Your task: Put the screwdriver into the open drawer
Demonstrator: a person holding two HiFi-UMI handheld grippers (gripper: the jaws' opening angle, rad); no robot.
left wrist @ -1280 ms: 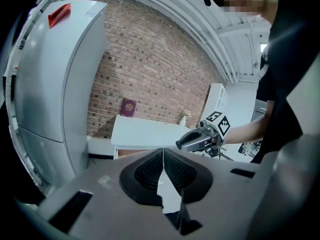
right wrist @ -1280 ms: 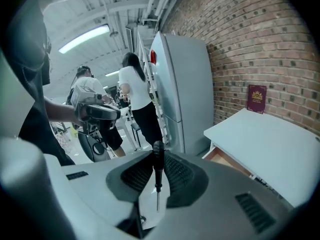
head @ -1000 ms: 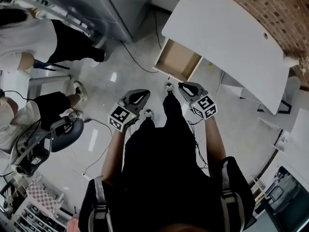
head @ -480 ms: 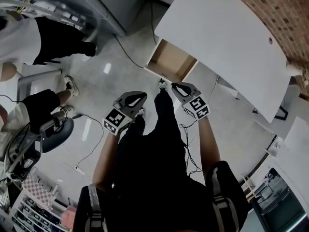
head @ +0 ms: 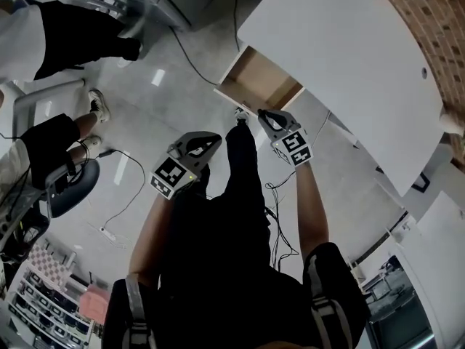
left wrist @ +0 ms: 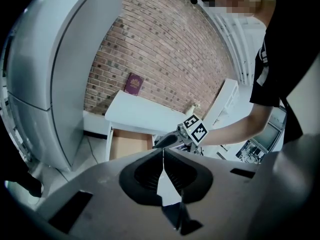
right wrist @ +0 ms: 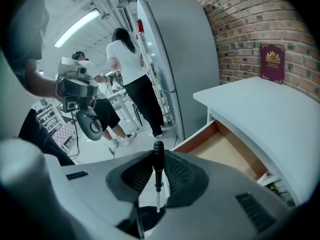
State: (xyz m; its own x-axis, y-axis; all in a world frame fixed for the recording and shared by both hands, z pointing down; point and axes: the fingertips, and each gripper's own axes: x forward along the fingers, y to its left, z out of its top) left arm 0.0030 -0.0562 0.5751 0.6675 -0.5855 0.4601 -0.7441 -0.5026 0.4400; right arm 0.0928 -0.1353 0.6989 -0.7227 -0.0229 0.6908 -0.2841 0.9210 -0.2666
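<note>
A thin screwdriver with a black handle stands between the pads of my right gripper, which is shut on it. In the head view the right gripper hangs just short of the front edge of the open wooden drawer under the white desk. The drawer looks empty. My left gripper is lower left of the right one, beside my leg. Its jaws are shut with nothing between them. The left gripper view shows the right gripper in front of the drawer.
A red book leans on the brick wall at the back of the desk. A tall grey cabinet stands left of the drawer. Two people and an office chair are at the left. Cables lie on the floor.
Both grippers have sunk and come nearer the desk. The right one, still holding the screwdriver, has closed in on the drawer's front edge.
</note>
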